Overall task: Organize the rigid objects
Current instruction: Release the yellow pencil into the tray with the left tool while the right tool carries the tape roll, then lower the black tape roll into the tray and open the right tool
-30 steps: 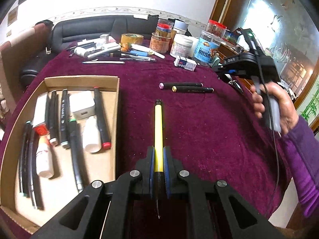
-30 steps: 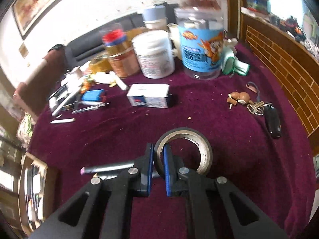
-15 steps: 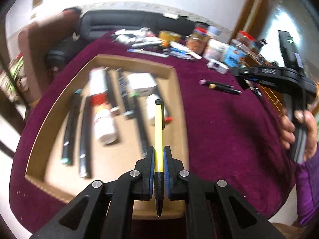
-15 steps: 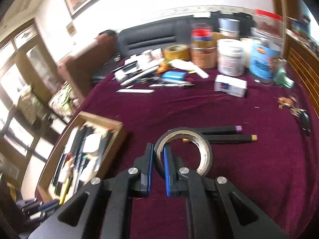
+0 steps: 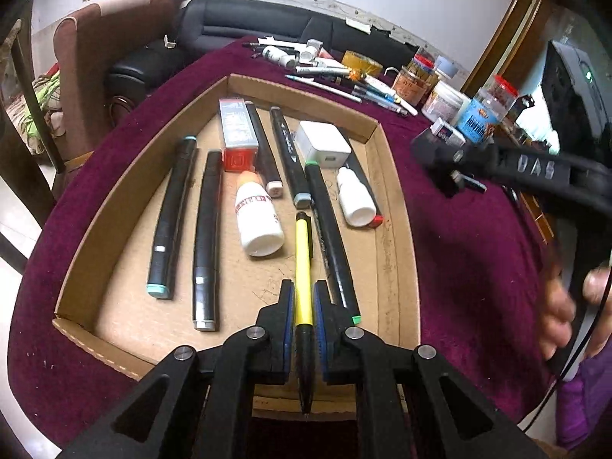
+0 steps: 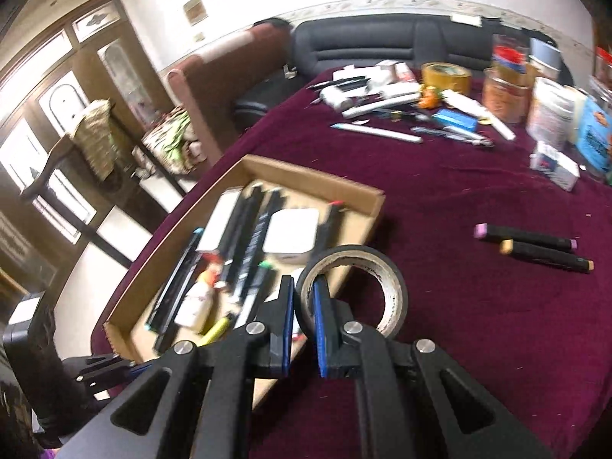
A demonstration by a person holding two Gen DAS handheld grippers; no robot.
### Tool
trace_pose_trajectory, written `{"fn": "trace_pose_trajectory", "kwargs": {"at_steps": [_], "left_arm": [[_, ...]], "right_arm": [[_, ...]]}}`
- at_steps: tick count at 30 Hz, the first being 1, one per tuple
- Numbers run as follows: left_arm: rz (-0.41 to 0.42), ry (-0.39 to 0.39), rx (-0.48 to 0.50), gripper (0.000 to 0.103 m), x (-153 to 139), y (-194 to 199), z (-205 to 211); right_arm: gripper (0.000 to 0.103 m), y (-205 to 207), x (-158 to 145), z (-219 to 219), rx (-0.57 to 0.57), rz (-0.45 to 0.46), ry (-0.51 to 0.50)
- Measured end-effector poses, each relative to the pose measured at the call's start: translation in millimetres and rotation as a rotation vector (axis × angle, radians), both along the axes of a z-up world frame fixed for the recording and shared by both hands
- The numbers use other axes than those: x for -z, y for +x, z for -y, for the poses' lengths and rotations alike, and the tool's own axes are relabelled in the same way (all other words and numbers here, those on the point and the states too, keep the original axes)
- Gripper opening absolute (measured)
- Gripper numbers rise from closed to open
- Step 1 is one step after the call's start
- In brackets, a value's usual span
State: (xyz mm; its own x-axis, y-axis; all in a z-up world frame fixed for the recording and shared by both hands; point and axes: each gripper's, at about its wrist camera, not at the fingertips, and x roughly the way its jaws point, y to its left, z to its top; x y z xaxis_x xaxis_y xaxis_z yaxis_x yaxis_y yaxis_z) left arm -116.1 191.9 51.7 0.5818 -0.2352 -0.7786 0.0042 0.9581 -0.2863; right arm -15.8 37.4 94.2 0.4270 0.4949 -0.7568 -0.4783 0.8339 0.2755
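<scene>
My left gripper is shut on a yellow pen with a black grip and holds it over the near part of the cardboard tray. The tray holds several black markers, two white bottles, a white charger and a red-ended box. My right gripper is shut on the wall of a black tape roll and holds it above the tray's right edge. The right gripper also shows in the left wrist view.
Two black markers lie on the maroon cloth right of the tray. At the far edge are pens, a brown tape roll, jars and a small box. A black sofa and a chair stand behind the table.
My left gripper carried the yellow pen from the cloth to over the tray. My right gripper carried the tape roll left, from the table's right side to the tray's right edge.
</scene>
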Motion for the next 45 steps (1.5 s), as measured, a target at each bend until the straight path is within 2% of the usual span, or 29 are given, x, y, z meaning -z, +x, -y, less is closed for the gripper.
{"fn": "trace_pose_trajectory", "kwargs": {"at_steps": [1,3,4,8,16,22,24,27,31,45], "left_arm": [[0.014,-0.009,-0.003,0.022,-3,-2,-3],[0.044,-0.045,-0.016,0.058,-9,-6,-12],[0.063,-0.067,-0.028,0.062,-12,-8,-17],[0.128,-0.097,-0.073,0.063,-27,-17,-35],[0.153,-0.04,-0.153,0.064,-30,-22,-52],[0.163,0.097,-0.207,0.067,-32,-27,-49],[0.17,0.147,-0.228,0.075,-33,-28,-46],[0.185,0.208,-0.253,0.077,-37,-32,-42],[0.187,0.21,-0.259,0.078,-39,-34,-41],[0.205,0.293,-0.27,0.079,-52,-46,-21]], "right_arm": [[0.01,-2,1,-4,-0.01,-0.005,0.001],[0.01,-9,6,-15,-0.038,-0.026,0.007],[0.01,-13,9,-20,-0.053,-0.038,0.008],[0.01,-28,18,-36,-0.104,-0.077,0.009],[0.01,-57,33,-58,-0.173,-0.121,-0.034],[0.01,-68,48,-69,-0.178,-0.119,-0.094],[0.01,-72,47,-71,-0.177,-0.085,-0.122],[0.011,-79,42,-73,-0.192,-0.034,-0.154],[0.013,-86,37,-72,-0.21,-0.015,-0.15],[0.02,-94,25,-50,-0.221,-0.031,-0.038]]}}
